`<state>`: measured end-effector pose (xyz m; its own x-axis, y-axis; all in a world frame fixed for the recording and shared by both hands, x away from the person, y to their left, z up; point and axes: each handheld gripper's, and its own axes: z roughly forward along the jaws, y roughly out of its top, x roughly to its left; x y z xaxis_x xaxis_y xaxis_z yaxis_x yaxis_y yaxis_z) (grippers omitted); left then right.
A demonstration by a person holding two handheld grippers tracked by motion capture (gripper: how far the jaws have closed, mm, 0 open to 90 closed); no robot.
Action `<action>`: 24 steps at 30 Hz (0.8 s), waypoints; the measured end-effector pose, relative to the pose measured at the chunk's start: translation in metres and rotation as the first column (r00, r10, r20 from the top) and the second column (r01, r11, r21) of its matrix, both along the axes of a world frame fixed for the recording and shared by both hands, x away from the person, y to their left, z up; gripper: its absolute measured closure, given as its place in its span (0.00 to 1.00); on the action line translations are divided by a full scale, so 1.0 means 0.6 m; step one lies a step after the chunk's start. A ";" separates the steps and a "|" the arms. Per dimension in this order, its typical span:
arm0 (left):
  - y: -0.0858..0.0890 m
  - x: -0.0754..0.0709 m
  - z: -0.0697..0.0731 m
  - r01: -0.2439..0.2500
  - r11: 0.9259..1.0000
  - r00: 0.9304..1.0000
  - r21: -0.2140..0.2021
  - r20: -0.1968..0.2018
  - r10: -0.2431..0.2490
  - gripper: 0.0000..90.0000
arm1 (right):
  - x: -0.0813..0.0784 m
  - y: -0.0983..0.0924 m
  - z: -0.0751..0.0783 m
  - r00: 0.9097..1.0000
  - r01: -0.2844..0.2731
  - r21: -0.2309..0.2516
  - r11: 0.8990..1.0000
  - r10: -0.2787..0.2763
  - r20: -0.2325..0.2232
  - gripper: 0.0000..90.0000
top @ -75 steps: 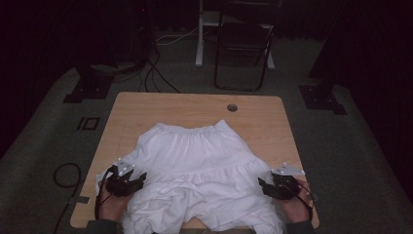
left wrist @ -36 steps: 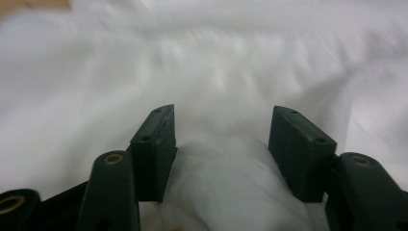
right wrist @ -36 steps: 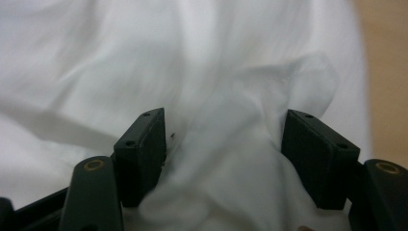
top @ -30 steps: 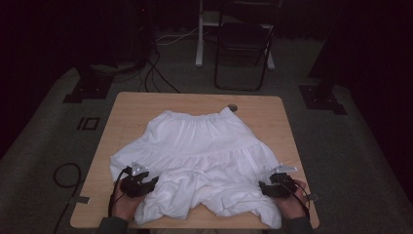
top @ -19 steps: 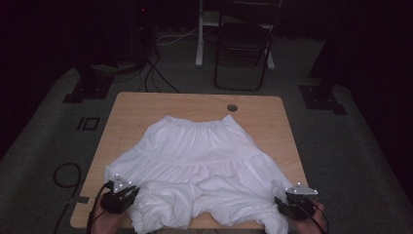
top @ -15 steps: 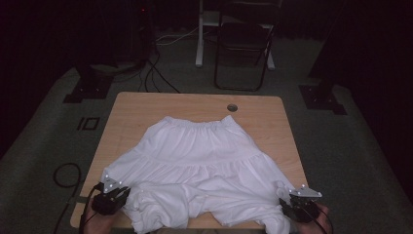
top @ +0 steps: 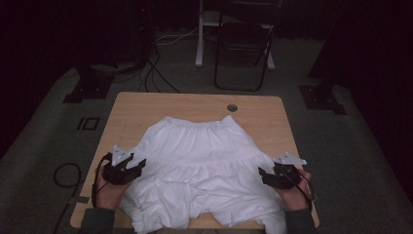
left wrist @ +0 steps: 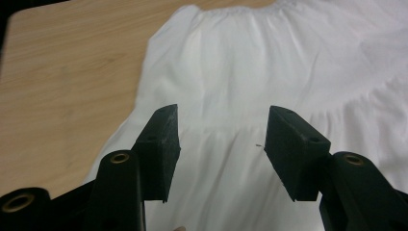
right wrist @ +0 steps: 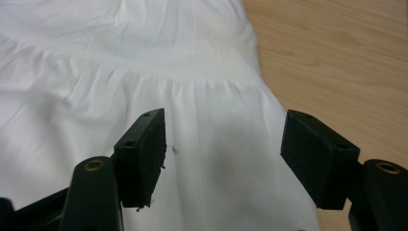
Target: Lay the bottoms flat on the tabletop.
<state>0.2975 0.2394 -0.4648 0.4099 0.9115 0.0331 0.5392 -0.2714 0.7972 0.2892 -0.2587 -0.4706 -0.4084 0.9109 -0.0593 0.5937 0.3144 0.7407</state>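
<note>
The white gathered cotton skirt (top: 202, 170) lies flat on the wooden table (top: 146, 109), waistband far, and each side edge lies just below the spread, empty jaws of the left gripper (left wrist: 219, 144) and right gripper (right wrist: 223, 154), which have just been opening.

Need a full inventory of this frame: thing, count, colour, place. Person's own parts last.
skirt: 1, white, spread mid-table, hem bunched at near edge
table: 1, light wood, centre, with a round hole near its far edge
chair: 1, dark, on floor beyond table
cables: several, dark, floor far left
left claw: 1, black, open, at skirt's left edge
right claw: 1, black, open, at skirt's right edge
hands: 2, near table edge
</note>
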 end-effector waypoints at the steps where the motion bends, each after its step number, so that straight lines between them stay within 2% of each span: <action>1: 0.000 0.000 0.000 0.000 1.000 1.000 0.000 0.000 0.000 0.50 | 0.000 0.000 0.000 1.000 0.000 0.000 1.000 0.000 0.000 0.36; 2: -0.012 0.022 -0.005 -0.005 1.000 1.000 -0.006 0.003 0.005 0.48 | 0.030 0.014 -0.010 1.000 -0.006 0.000 1.000 0.006 -0.018 0.36; 3: -0.012 0.022 -0.005 -0.005 1.000 1.000 -0.006 0.003 0.005 0.48 | 0.030 0.014 -0.010 1.000 -0.006 0.000 1.000 0.006 -0.018 0.36; 4: -0.025 0.048 -0.015 -0.005 1.000 1.000 -0.013 -0.009 0.005 0.47 | 0.059 0.029 -0.024 0.999 -0.006 -0.004 1.000 0.006 -0.039 0.36; 5: -0.025 0.048 -0.015 -0.005 1.000 1.000 -0.013 -0.009 0.005 0.46 | 0.059 0.029 -0.024 0.999 -0.006 -0.004 1.000 0.006 -0.039 0.36; 6: -0.037 0.071 -0.030 -0.014 1.000 0.999 0.000 -0.037 0.014 0.46 | 0.080 0.038 -0.037 0.998 -0.003 -0.015 1.000 0.002 -0.059 0.36; 7: -0.037 0.071 -0.030 -0.014 1.000 0.999 0.000 -0.037 0.014 0.46 | 0.080 0.038 -0.037 0.998 -0.003 -0.015 1.000 0.002 -0.059 0.36; 8: -0.045 0.090 -0.049 -0.025 0.999 0.998 0.029 -0.060 0.026 0.46 | 0.103 0.048 -0.053 0.997 0.004 -0.028 1.000 -0.006 -0.079 0.36; 9: -0.045 0.090 -0.049 -0.025 0.999 0.998 0.029 -0.060 0.026 0.45 | 0.103 0.048 -0.053 0.997 0.004 -0.028 1.000 -0.006 -0.079 0.36; 10: -0.053 0.110 -0.077 -0.039 0.998 0.994 0.046 -0.103 0.044 0.45 | 0.117 0.052 -0.068 0.996 0.012 -0.043 0.999 -0.016 -0.091 0.35; 11: -0.053 0.110 -0.077 -0.039 0.998 0.994 0.046 -0.103 0.044 0.45 | 0.117 0.052 -0.068 0.996 0.012 -0.043 0.999 -0.016 -0.091 0.35; 12: -0.057 0.116 -0.096 -0.044 0.997 0.990 0.060 -0.129 0.052 0.45 | 0.129 0.056 -0.088 0.992 0.018 -0.062 0.998 -0.025 -0.124 0.35; 13: -0.057 0.116 -0.096 -0.044 0.997 0.990 0.060 -0.129 0.052 0.45 | 0.129 0.056 -0.088 0.992 0.018 -0.062 0.998 -0.025 -0.124 0.35; 16: -0.060 0.113 -0.116 -0.042 0.998 0.986 0.054 -0.160 0.050 0.45 | 0.126 0.060 -0.102 0.993 0.007 -0.095 0.995 -0.018 -0.116 0.36; 17: -0.061 0.109 -0.120 -0.039 0.998 0.986 0.057 -0.161 0.048 0.45 | 0.123 0.061 -0.103 0.994 0.003 -0.110 0.994 -0.015 -0.111 0.36; 19: -0.062 0.101 -0.122 -0.045 0.998 0.987 0.044 -0.153 0.051 0.45 | 0.116 0.061 -0.104 0.994 0.012 -0.108 0.994 -0.024 -0.103 0.38; 21: -0.065 0.088 -0.123 -0.045 0.998 0.987 0.043 -0.150 0.051 0.45 | 0.105 0.059 -0.106 0.995 0.023 -0.101 0.995 -0.033 -0.093 0.39; 22: -0.067 0.074 -0.125 -0.042 0.998 0.989 0.039 -0.144 0.047 0.45 | 0.097 0.057 -0.107 0.996 0.028 -0.097 0.995 -0.036 -0.085 0.40; 23: -0.067 0.074 -0.125 -0.042 0.998 0.989 0.039 -0.144 0.047 0.45 | 0.097 0.057 -0.107 0.996 0.028 -0.097 0.995 -0.036 -0.085 0.40; 24: -0.070 0.053 -0.126 -0.043 0.998 0.989 0.037 -0.137 0.048 0.46 | 0.083 0.054 -0.108 0.996 0.031 -0.096 0.995 -0.039 -0.080 0.40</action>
<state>0.3292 0.1973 -0.5406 0.3709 0.9286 0.0099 0.6559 -0.2695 0.7051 0.3389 -0.2264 -0.5353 -0.3834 0.9166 -0.1136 0.6629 0.3588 0.6571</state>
